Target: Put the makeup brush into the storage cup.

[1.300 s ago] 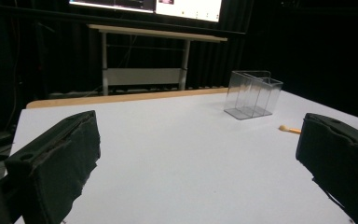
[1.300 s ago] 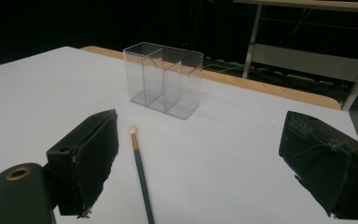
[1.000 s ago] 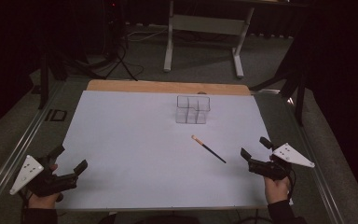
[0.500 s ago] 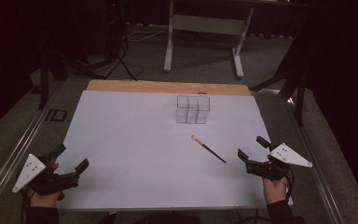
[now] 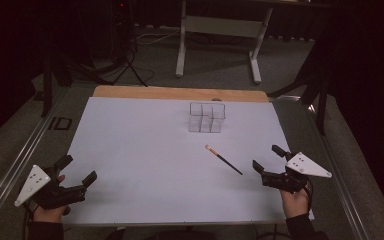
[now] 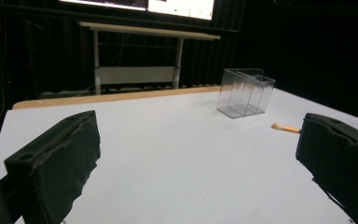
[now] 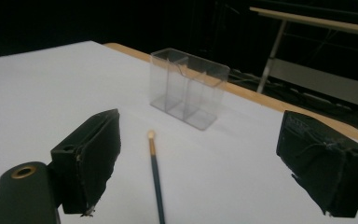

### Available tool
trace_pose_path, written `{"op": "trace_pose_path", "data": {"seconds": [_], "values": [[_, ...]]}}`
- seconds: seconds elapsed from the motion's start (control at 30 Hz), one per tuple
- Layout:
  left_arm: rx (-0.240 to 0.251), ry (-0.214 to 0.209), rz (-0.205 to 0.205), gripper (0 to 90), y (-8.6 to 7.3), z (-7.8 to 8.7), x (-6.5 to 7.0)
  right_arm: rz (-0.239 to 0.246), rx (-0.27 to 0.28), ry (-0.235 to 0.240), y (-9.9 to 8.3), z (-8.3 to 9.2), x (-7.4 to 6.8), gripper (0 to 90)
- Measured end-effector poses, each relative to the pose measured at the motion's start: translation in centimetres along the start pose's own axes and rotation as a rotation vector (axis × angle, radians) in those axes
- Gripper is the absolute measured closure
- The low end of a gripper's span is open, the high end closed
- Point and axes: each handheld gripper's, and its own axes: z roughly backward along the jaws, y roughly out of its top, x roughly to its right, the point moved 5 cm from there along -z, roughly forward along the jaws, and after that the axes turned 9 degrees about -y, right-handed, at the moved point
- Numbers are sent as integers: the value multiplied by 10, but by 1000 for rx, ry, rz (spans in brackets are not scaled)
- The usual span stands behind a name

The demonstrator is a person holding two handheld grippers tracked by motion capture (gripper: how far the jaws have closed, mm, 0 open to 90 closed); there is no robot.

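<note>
A slim dark brush (image 5: 224, 160) with a pale tip lies slantwise on the white sheet (image 5: 145, 165), right of centre. Behind it stands a clear plastic organizer (image 5: 207, 117) with several compartments. My right gripper (image 5: 268, 159) hovers open at the sheet's right front, jaws wide apart, just right of the brush's dark end. In the right gripper view the brush (image 7: 155, 172) runs between the jaws toward the organizer (image 7: 189, 87). My left gripper (image 5: 78, 169) is open at the left front corner, nothing between its jaws. The left gripper view shows the organizer (image 6: 245, 92) and the brush tip (image 6: 284, 128) far off.
A wooden table edge (image 5: 180, 93) shows beyond the sheet. A white desk frame (image 5: 220, 30) and cables stand on the floor behind. Metal rails run along both table sides. Broad bare sheet lies between the grippers.
The right gripper has crept slightly forward and left toward the brush. The left gripper has barely shifted. Brush and organizer have not moved.
</note>
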Motion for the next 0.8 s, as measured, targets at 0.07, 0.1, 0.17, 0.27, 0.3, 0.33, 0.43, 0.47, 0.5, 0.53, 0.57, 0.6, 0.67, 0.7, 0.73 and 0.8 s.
{"op": "trace_pose_path", "data": {"seconds": [0.07,0.1,0.17,0.27,0.3,0.33,0.43,0.47,0.5,0.53,0.57,0.6,0.67,0.7,0.73,0.8], "values": [[6,0,3,0,0,1,1,6,7,-1,4,0,-1,132],[9,0,8,0,0,2,1,-2,8,6,6,-1,-2,132],[7,4,9,0,0,2,0,7,8,12,9,-3,-4,132],[8,10,14,0,0,4,-1,18,1,29,13,-8,-6,134],[11,14,15,0,0,4,-1,14,1,44,15,-9,-8,134],[11,14,15,0,0,4,-1,14,1,44,15,-9,-8,134],[10,12,14,0,0,3,-2,12,-25,72,20,-18,-12,134],[12,9,15,0,0,4,-1,9,-36,78,21,-20,-12,133],[11,11,14,0,0,4,-1,7,-39,84,23,-22,-13,132],[13,11,13,0,0,4,-1,6,-46,79,25,-24,-13,131],[15,11,15,0,1,4,-1,1,-55,82,27,-27,-12,129],[15,11,15,0,1,4,-1,-17,-68,107,29,-29,-12,127],[17,11,18,0,1,4,-1,-16,-88,117,32,-35,-12,128],[17,11,17,0,1,4,-1,-17,-94,127,33,-38,-12,128],[17,11,17,0,1,4,-1,-17,-94,127,33,-38,-12,128],[15,8,14,0,1,4,-1,-22,-117,138,34,-45,-12,128]]}}
